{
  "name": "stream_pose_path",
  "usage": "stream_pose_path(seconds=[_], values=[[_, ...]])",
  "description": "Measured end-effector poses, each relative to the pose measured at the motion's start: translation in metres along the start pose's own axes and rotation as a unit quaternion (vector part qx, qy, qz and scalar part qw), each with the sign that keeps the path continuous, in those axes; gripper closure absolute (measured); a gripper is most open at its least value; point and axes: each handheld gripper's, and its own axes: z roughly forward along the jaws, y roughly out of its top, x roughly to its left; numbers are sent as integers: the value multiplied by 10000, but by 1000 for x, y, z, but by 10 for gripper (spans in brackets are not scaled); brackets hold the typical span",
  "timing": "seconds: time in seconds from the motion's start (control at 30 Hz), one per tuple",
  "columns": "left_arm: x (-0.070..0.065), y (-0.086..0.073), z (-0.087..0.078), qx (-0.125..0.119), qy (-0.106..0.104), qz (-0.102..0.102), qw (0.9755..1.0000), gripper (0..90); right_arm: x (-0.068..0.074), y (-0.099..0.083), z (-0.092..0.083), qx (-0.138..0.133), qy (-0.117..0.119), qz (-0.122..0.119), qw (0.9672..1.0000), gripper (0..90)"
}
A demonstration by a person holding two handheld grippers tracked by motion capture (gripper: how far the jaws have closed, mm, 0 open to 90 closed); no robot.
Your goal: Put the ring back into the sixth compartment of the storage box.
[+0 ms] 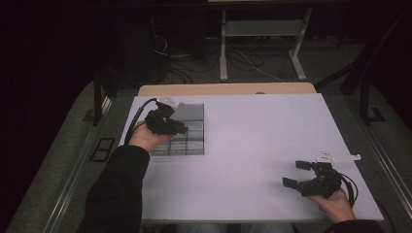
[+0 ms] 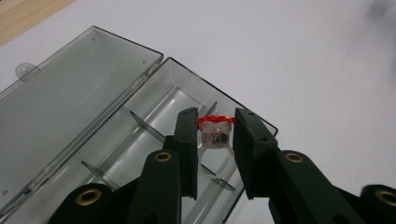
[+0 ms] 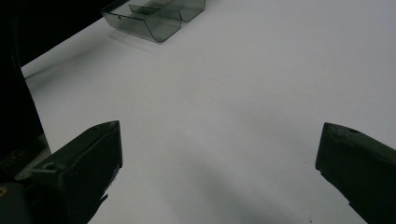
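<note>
Left gripper [image 2: 214, 142] pinches a red-topped ring [image 2: 215, 133] above the open organizer box [image 2: 116, 116] at 10 o'clock — likely placing; next, lower into a compartment — right gripper [image 1: 297, 174] gapes wide, empty

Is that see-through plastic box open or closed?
Open. The box has its lid folded flat back onto the table, leaving the divided compartments uncovered beneath the left gripper, which holds a ring.

A white table [image 1: 252, 145] stands on grey carpet [image 1: 58, 170] in a dim room, cables [image 1: 243, 60] behind.
</note>
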Motion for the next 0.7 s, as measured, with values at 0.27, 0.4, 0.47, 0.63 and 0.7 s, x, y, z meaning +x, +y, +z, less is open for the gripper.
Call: stream_pose_path(seconds=[0.27,0.4,0.47,0.63,0.7], values=[[8,4,9,-171,0,-157,9997,707,0,0,0,18,-3,-8,10000,7],[13,2,15,-123,17,-217,9997,707,0,0,0,19,-2,-16,10000,7],[15,2,17,-103,21,-227,9997,707,0,0,0,24,-2,-24,10000,7],[20,0,22,-31,34,-257,9997,707,0,0,1,54,-2,-10,10000,7],[21,-1,25,-23,41,-295,9996,707,0,0,1,59,-1,-4,10000,7]])
